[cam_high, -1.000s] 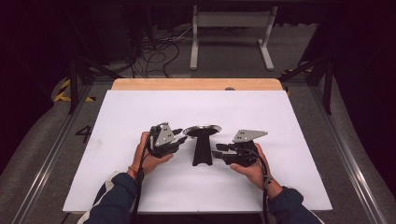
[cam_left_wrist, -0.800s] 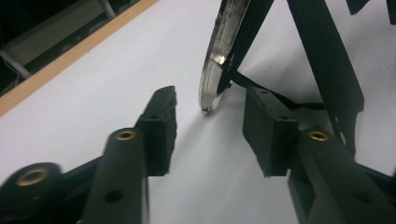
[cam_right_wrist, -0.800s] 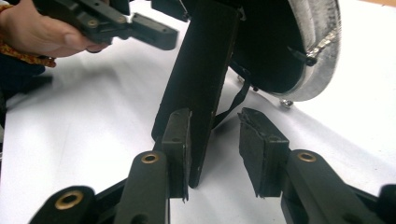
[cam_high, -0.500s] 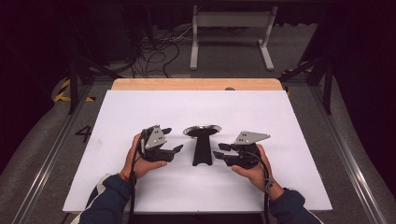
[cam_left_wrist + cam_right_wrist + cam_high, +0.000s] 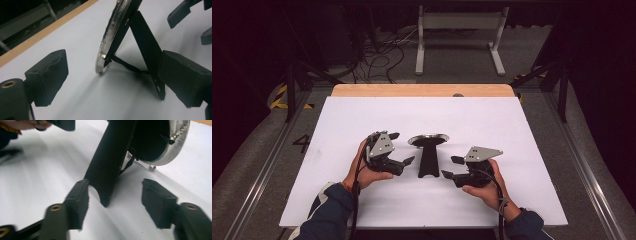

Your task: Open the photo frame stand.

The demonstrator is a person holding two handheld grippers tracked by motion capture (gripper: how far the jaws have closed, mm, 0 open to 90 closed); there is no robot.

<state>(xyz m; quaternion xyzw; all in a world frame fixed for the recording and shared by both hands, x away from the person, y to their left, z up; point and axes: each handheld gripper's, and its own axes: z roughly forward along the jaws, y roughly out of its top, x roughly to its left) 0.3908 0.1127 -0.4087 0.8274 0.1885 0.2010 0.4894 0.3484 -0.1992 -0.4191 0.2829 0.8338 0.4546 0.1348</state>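
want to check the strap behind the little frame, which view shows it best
The left gripper view: the thin strap runs in plain sight from the silver-rimmed frame to its black prop leg. The right gripper view shows a short piece of strap beside the leg. In the high view the strap is too small to make out.

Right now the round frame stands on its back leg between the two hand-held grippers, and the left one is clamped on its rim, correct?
Not quite. The round frame does stand on its back leg between them, but the left hand-held gripper is open and clear of the rim; its jaws have just been opening, nothing between them. The high view shows the gap.
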